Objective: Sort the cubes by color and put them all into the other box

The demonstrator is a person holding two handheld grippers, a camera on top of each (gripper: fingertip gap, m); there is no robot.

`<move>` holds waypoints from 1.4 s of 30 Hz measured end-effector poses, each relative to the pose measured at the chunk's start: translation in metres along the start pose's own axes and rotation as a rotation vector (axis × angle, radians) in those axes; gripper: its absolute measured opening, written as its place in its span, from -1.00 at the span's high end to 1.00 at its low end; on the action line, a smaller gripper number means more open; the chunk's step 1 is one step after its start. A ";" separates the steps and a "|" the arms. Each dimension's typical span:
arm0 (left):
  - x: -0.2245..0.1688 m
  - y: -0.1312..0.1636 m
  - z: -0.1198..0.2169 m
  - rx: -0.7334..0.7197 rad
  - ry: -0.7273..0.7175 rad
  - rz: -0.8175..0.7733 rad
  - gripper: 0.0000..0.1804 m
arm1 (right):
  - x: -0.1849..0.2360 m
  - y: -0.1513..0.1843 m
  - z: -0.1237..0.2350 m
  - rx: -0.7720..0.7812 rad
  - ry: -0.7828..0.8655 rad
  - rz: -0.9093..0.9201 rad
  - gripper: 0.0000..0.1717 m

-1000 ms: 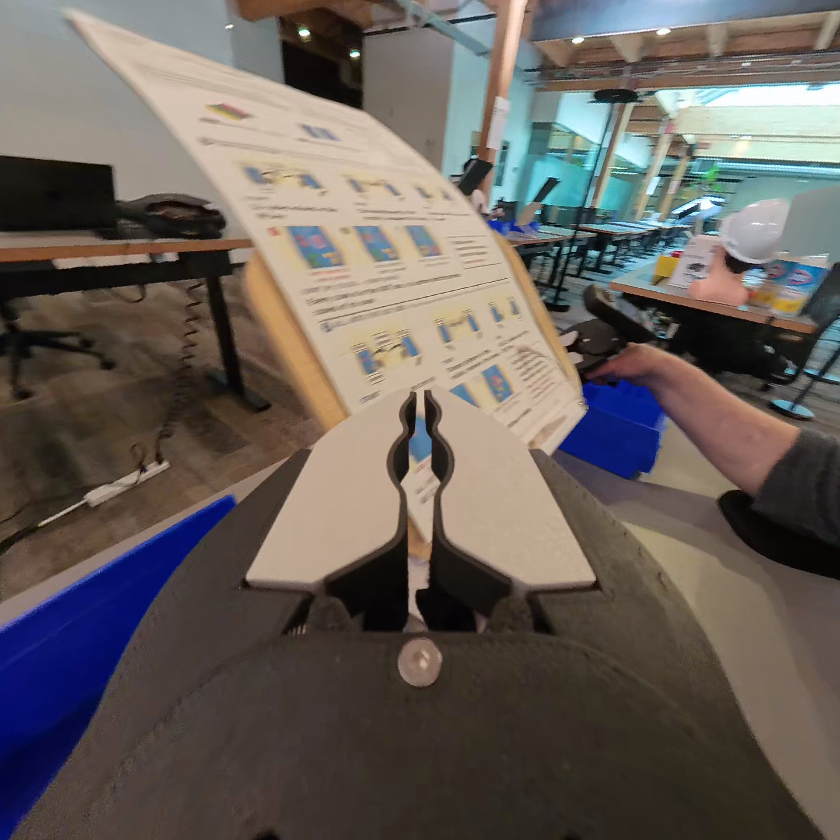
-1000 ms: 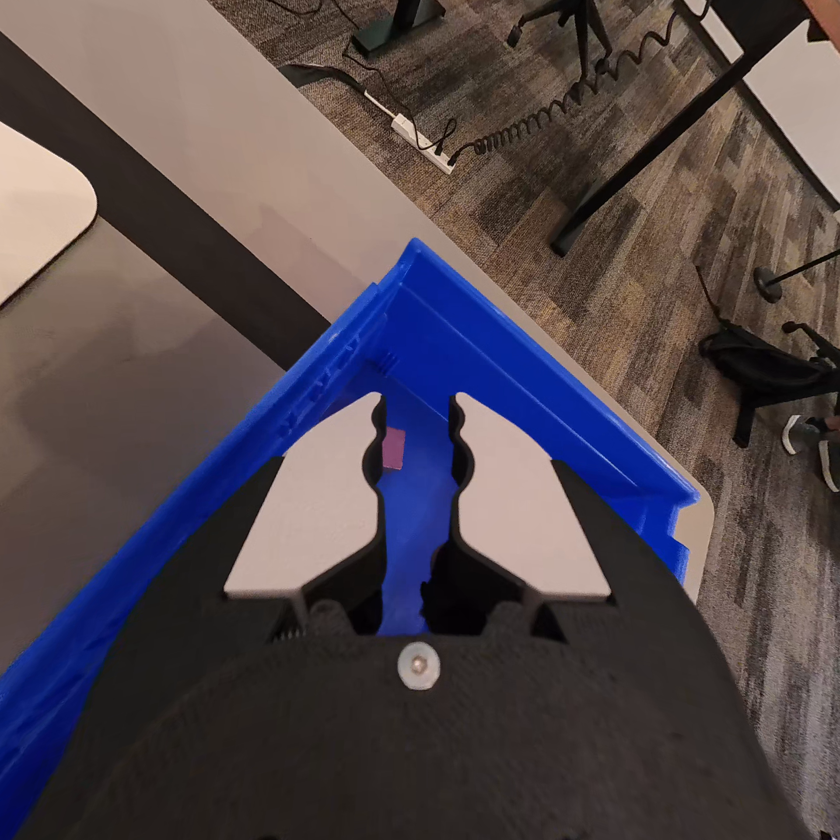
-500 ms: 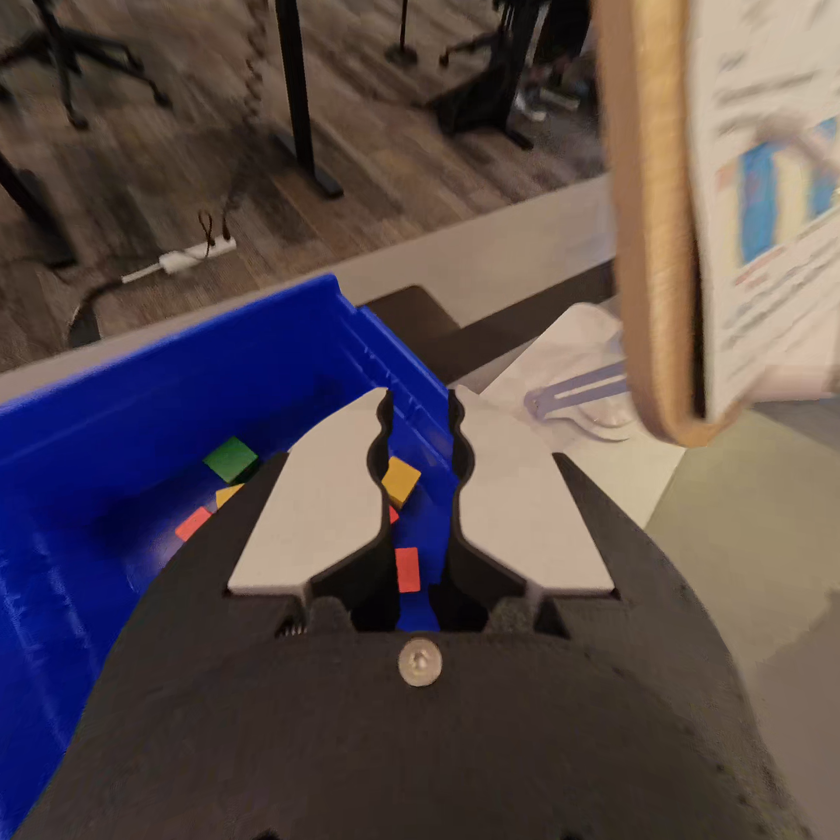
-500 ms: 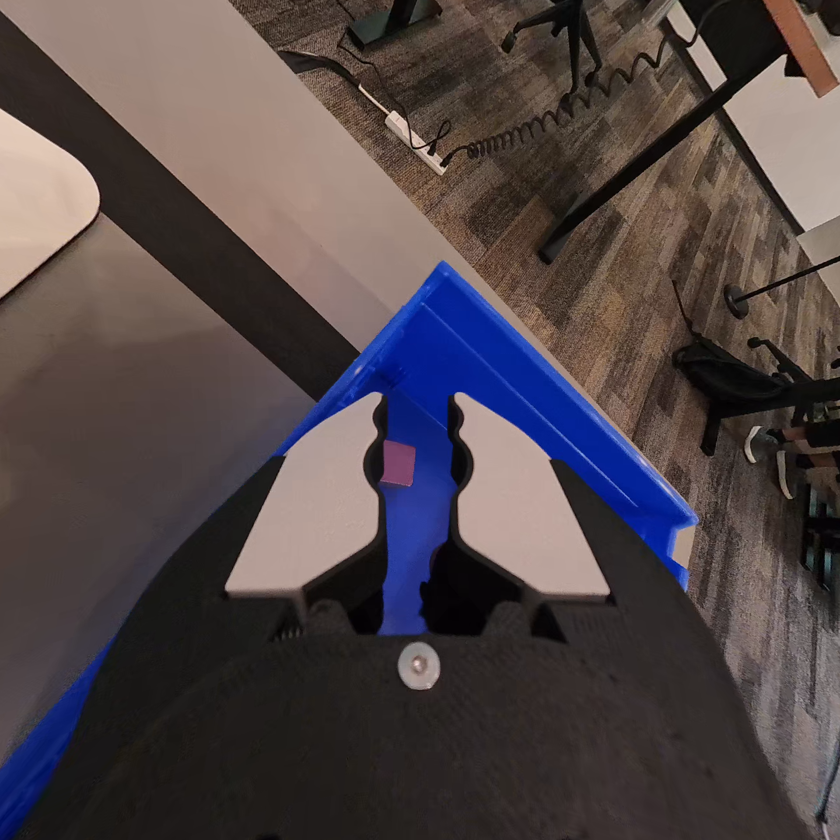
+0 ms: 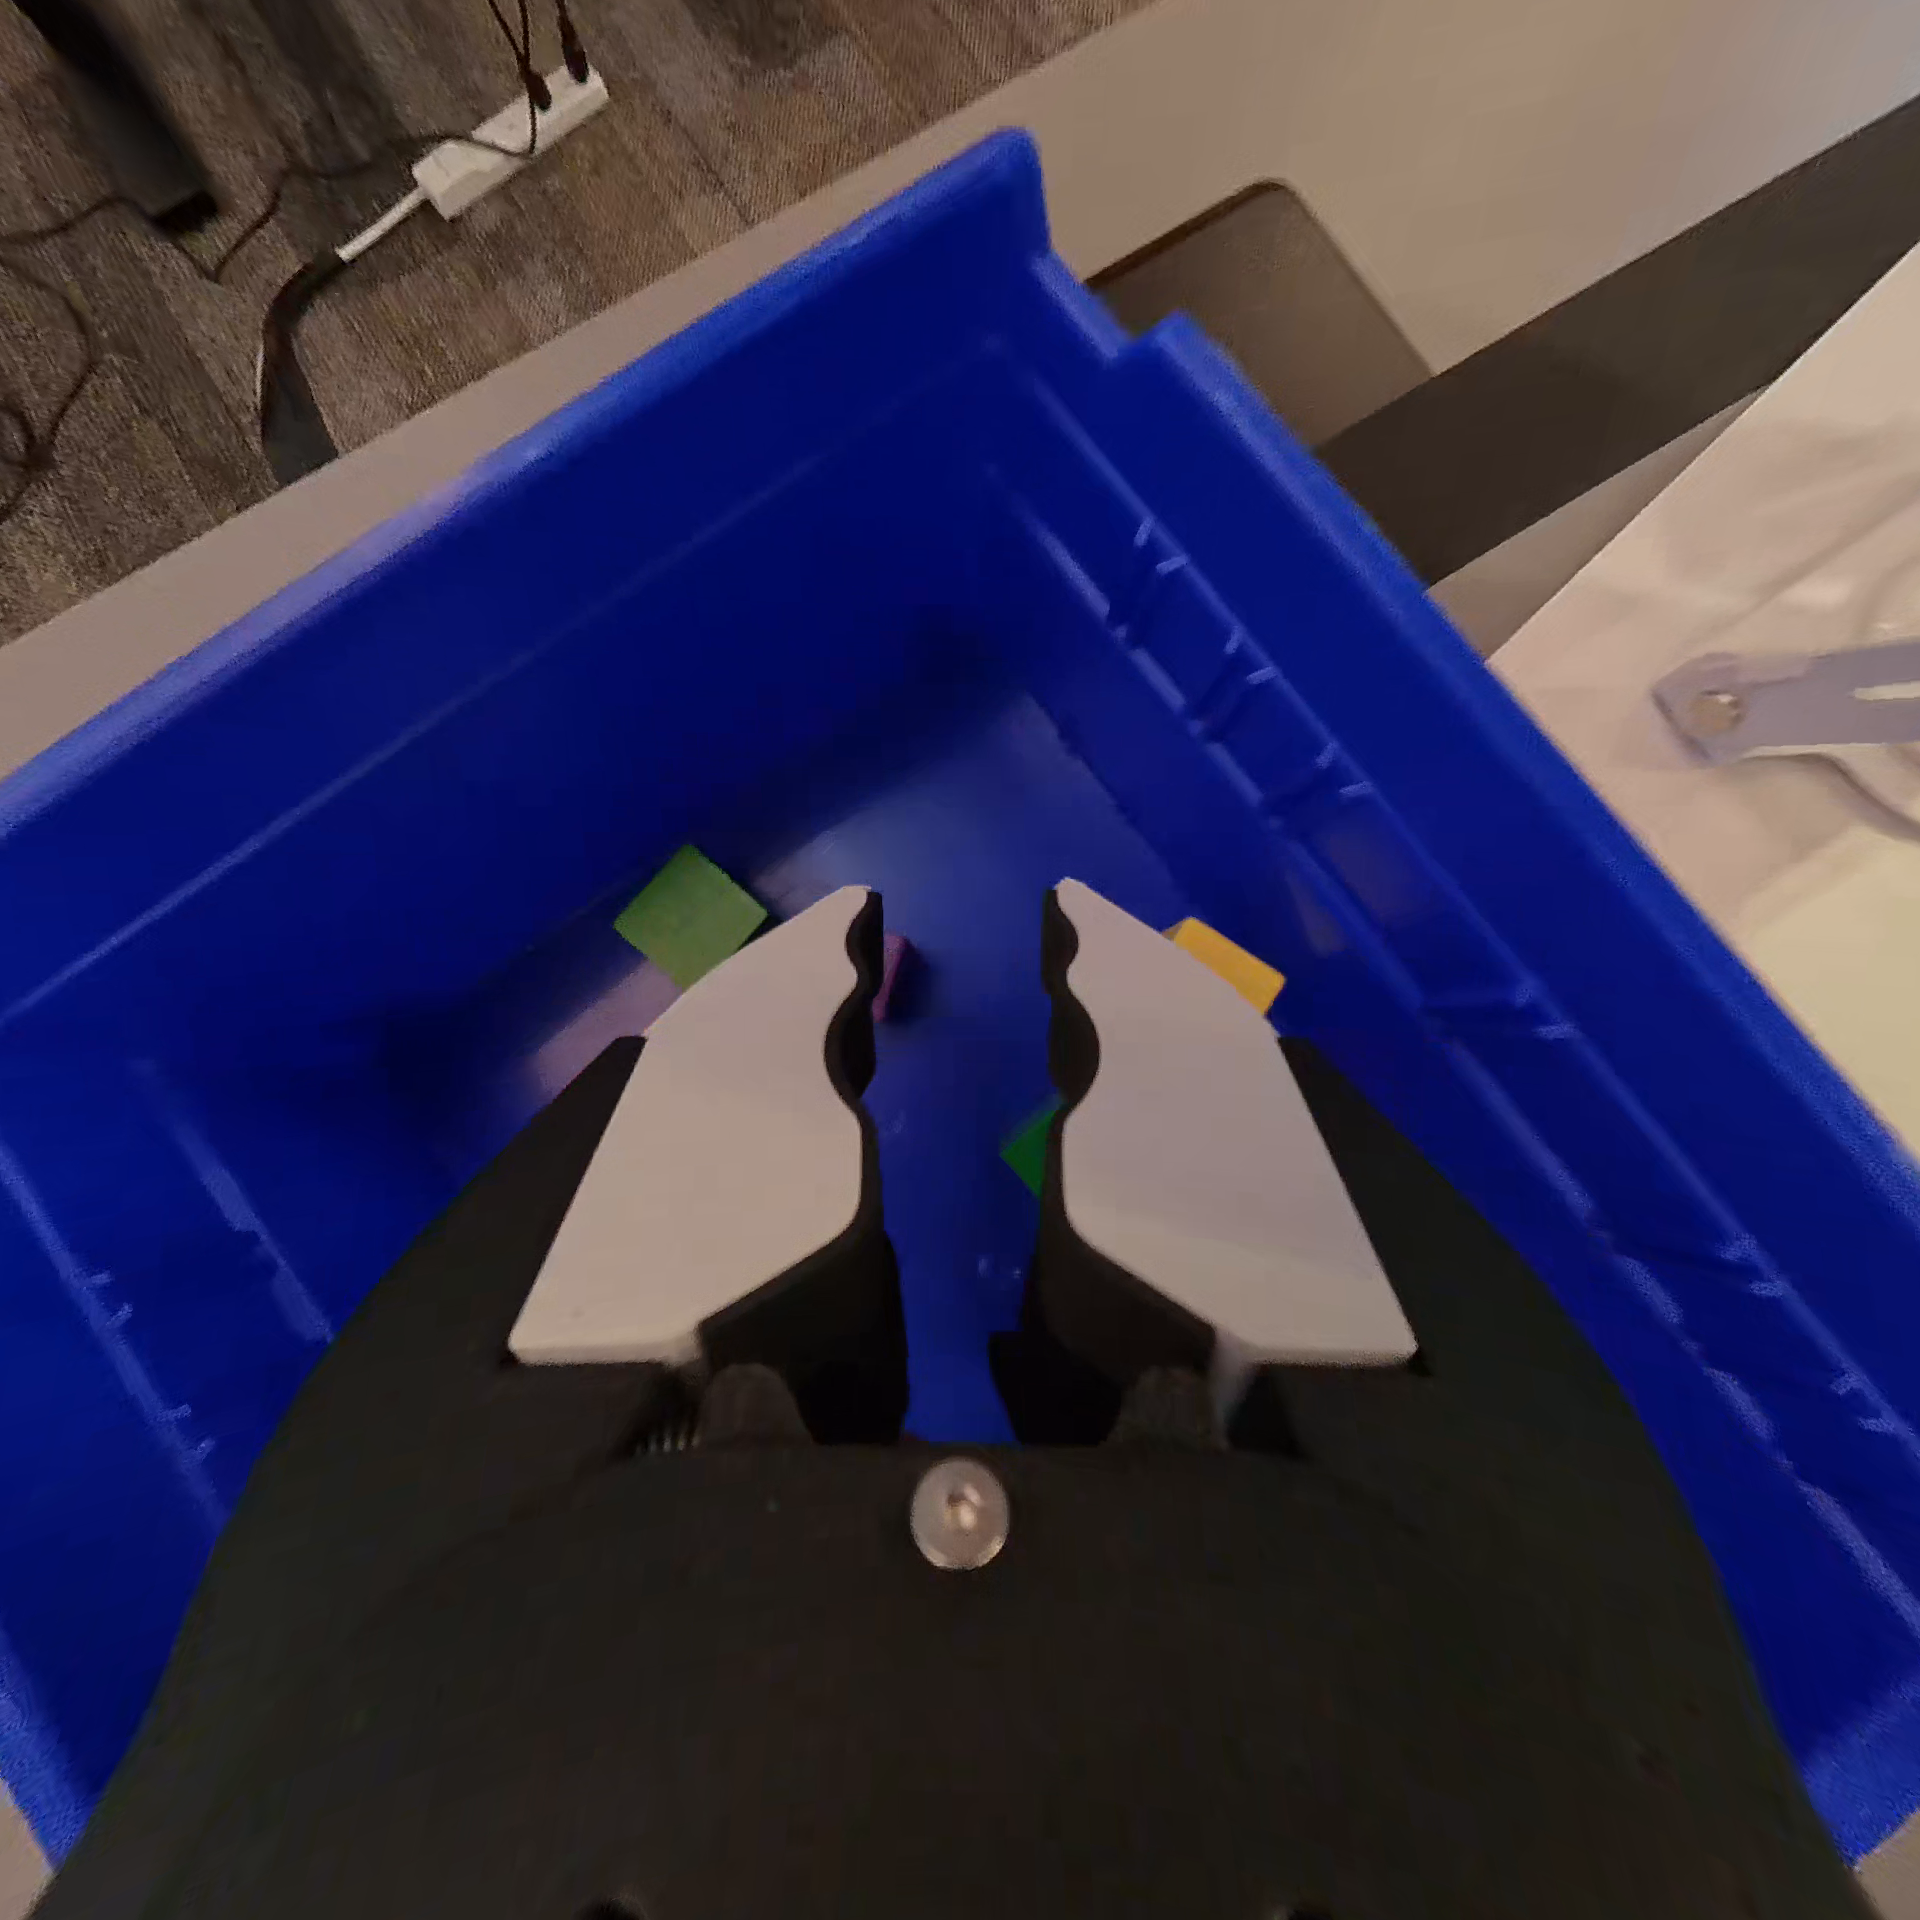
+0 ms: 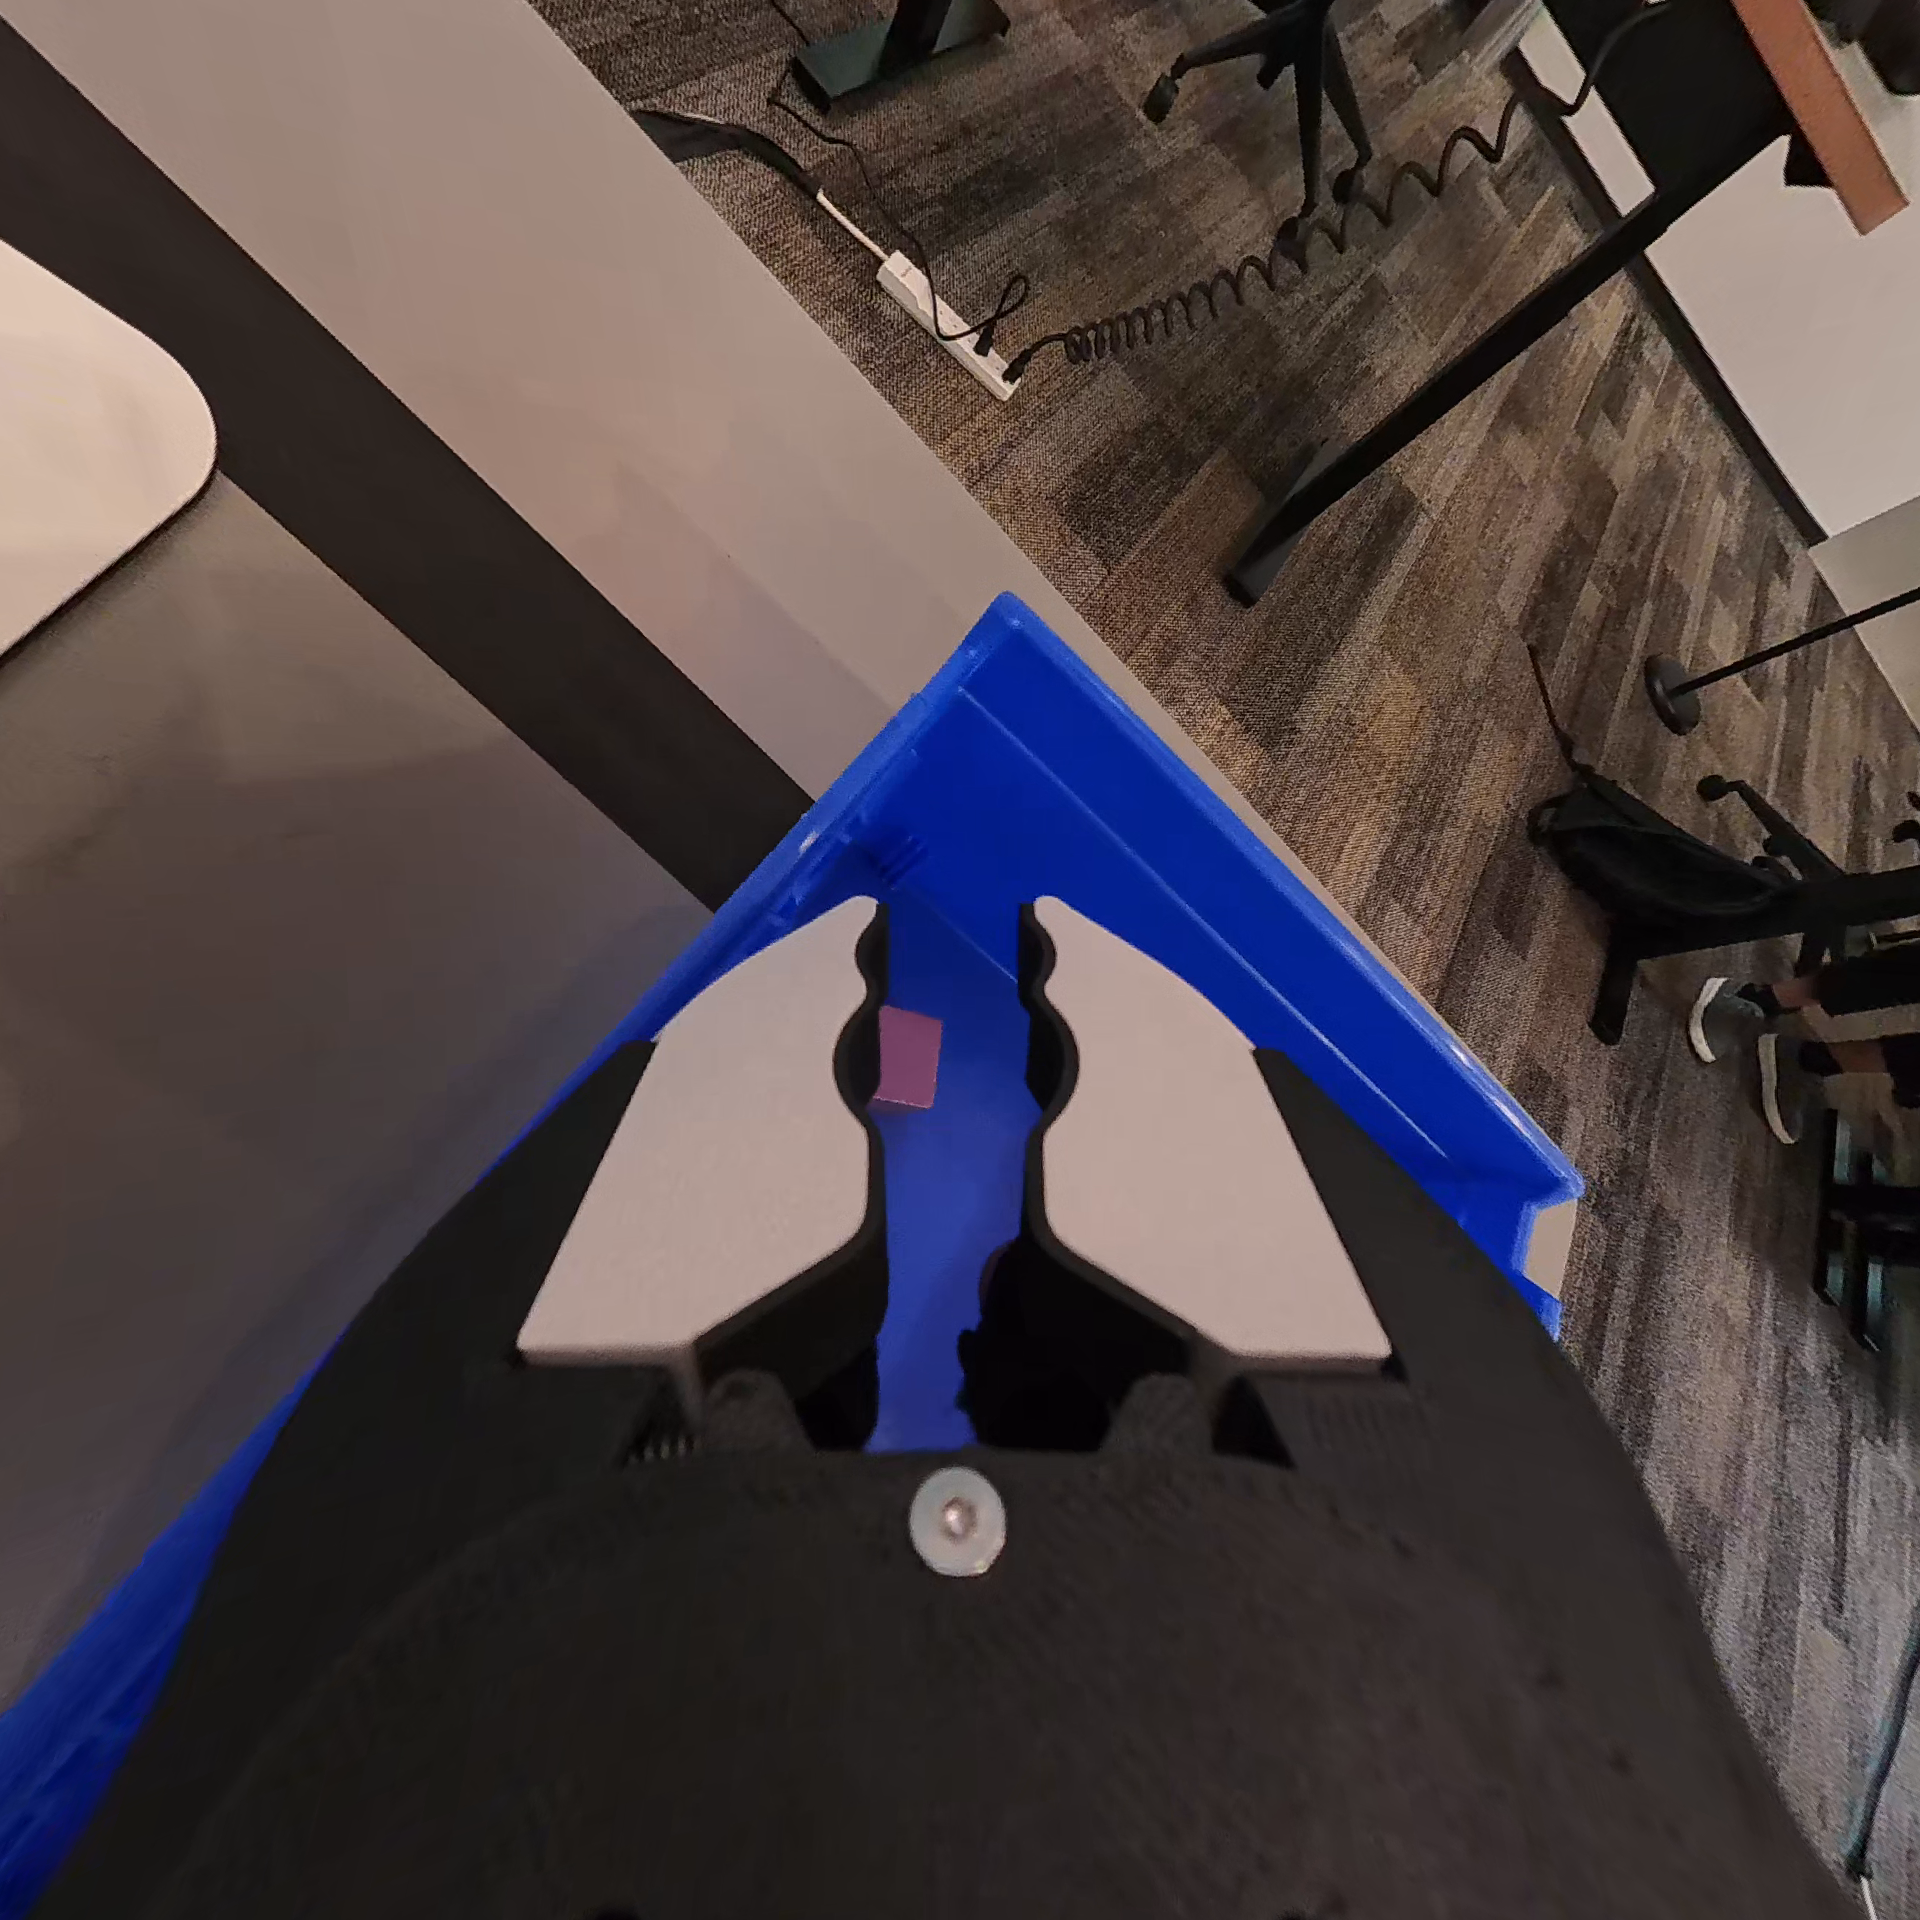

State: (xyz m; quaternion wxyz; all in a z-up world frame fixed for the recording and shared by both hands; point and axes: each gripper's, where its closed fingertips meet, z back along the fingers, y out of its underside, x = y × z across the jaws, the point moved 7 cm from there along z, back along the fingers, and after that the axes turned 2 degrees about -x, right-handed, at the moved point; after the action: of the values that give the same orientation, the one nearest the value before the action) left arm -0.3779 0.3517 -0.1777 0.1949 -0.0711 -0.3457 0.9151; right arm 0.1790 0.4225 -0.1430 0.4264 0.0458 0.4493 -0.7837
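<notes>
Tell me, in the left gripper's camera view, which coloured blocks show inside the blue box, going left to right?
Light green cube → a purple cube peeking beside the left finger → a darker green cube partly hidden by the right finger → yellow cube.

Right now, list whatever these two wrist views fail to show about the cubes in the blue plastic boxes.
- Left wrist view: small purple cube, mostly behind the left finger.
- Left wrist view: dark green cube, mostly behind the right finger; the gripper body covers the near floor of the blue box.
- Right wrist view: only one purple cube shows; the gripper hides the rest.
</notes>
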 end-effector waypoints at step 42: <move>-0.027 -0.061 0.136 -0.548 0.132 0.049 0.75 | -0.003 -0.077 0.100 -0.389 0.253 0.152 0.73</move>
State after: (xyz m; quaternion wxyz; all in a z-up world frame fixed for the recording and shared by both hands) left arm -0.3707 0.2997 -0.0352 0.1682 -0.1890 -0.5648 0.7855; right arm 0.1577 0.3682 -0.0315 0.4255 0.0942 0.6369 -0.6359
